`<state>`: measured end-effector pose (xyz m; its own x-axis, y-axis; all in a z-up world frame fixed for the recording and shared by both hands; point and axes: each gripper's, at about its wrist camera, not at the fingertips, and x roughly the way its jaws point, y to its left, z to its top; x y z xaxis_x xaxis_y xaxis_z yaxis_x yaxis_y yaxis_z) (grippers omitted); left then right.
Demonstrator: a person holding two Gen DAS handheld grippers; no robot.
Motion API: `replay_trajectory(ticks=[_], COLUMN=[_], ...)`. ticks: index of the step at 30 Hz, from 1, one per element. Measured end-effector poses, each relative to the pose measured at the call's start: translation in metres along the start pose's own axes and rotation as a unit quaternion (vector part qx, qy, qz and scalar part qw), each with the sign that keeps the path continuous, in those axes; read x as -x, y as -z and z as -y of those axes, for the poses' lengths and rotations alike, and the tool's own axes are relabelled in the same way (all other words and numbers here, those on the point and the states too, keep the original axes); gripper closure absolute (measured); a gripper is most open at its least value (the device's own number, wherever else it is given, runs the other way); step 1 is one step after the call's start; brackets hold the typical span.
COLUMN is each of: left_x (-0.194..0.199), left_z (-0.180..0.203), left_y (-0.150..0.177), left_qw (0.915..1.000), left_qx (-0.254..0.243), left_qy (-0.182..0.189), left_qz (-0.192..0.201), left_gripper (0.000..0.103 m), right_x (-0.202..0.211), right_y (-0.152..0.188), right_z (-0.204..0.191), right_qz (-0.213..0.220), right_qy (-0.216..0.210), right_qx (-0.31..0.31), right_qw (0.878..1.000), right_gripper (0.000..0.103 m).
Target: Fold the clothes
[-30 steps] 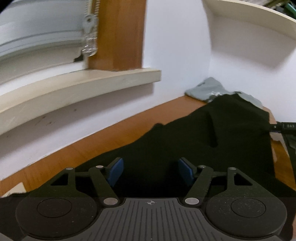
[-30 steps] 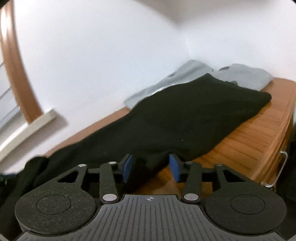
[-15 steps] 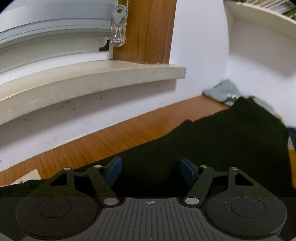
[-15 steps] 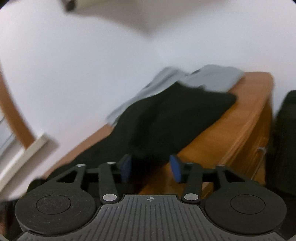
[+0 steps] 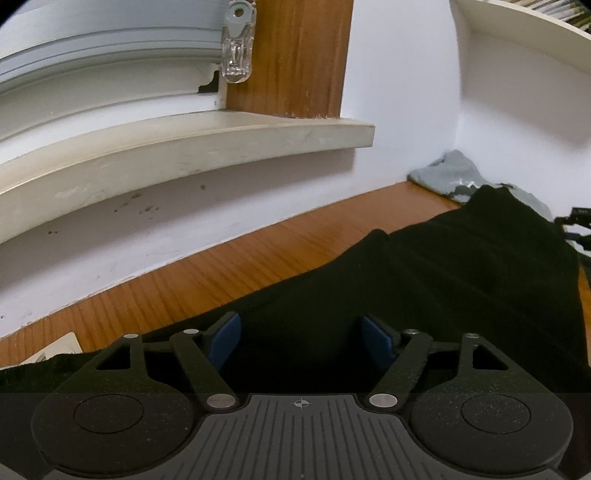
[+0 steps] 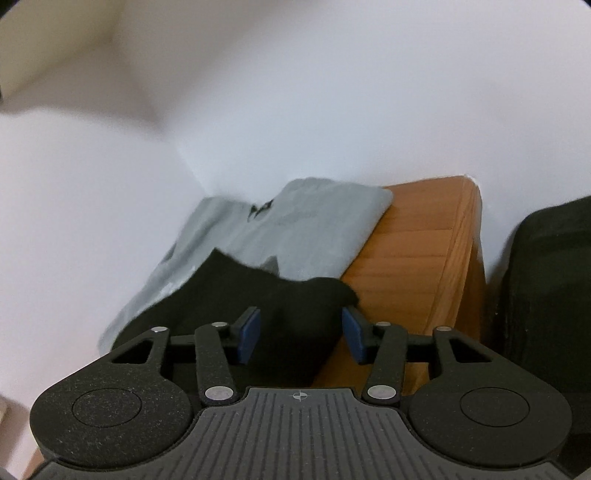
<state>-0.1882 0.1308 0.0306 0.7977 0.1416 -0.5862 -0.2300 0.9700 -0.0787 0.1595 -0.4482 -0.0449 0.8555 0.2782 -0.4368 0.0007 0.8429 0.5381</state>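
The black garment (image 5: 443,295) is lying unfolded on the surface (image 5: 229,269); left hand-held gripper (image 5: 301,341) is opening, right hand-held gripper (image 6: 300,334) is closing over cloth, neither gripping yet.

White walls (image 5: 399,74) meet in a corner at the right of the left wrist view and again at the centre of the right wrist view (image 6: 295,92), where the upper left of the frame falls into soft shadow. A cream window sill (image 5: 184,147) curves across the left half, its underside and the wall below it marked with small dark specks. Above it stands a brown wooden window frame (image 5: 299,55), with pale blind slats (image 5: 92,48) and a clear plastic cord pull (image 5: 237,55) hanging beside it. A white shelf (image 5: 517,33) crosses the upper right. The wooden table (image 5: 229,269) runs along the wall; in the right wrist view its end (image 6: 424,240) stops just beside the wall. Light is even and soft.
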Motion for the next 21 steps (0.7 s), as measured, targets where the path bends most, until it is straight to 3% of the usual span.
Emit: replay_trajectory(ticks=[1, 2, 5, 10, 14, 17, 21], left_x=[0.0, 0.0, 0.001, 0.013, 0.04, 0.061, 0.093], left_z=[0.001, 0.001, 0.002, 0.002, 0.001, -0.004, -0.021], left_y=[0.0, 0.0, 0.0, -0.002, 0.0, 0.004, 0.006], left_qw=[1.0, 1.0, 1.0, 0.9999, 0.9994, 0.9991, 0.9982], left_qx=[-0.001, -0.003, -0.005, -0.009, -0.012, -0.007, 0.006], left_qy=[-0.001, -0.002, -0.004, 0.004, 0.012, 0.012, -0.001], left_qz=[0.0, 0.0, 0.004, 0.013, 0.031, 0.041, 0.059], left_gripper=[0.026, 0.026, 0.026, 0.026, 0.026, 0.026, 0.026], right_x=[-0.004, -0.008, 0.014, 0.074, 0.094, 0.106, 0.135], right_y=[0.001, 0.001, -0.003, -0.055, -0.082, -0.081, -0.054], right_z=[0.004, 0.007, 0.001, -0.033, -0.064, -0.085, -0.149], right_qz=[-0.007, -0.014, 0.026, 0.109, 0.114, 0.118, 0.104], right_qy=[-0.006, -0.012, -0.029, -0.034, -0.008, -0.046, -0.122], right_qx=[-0.013, -0.028, -0.019, 0.015, 0.083, 0.079, 0.12], right_qw=[1.0, 0.999, 0.999, 0.993, 0.99, 0.989, 0.98], right_gripper=[0.097, 0.097, 0.098, 0.098, 0.098, 0.098, 0.098])
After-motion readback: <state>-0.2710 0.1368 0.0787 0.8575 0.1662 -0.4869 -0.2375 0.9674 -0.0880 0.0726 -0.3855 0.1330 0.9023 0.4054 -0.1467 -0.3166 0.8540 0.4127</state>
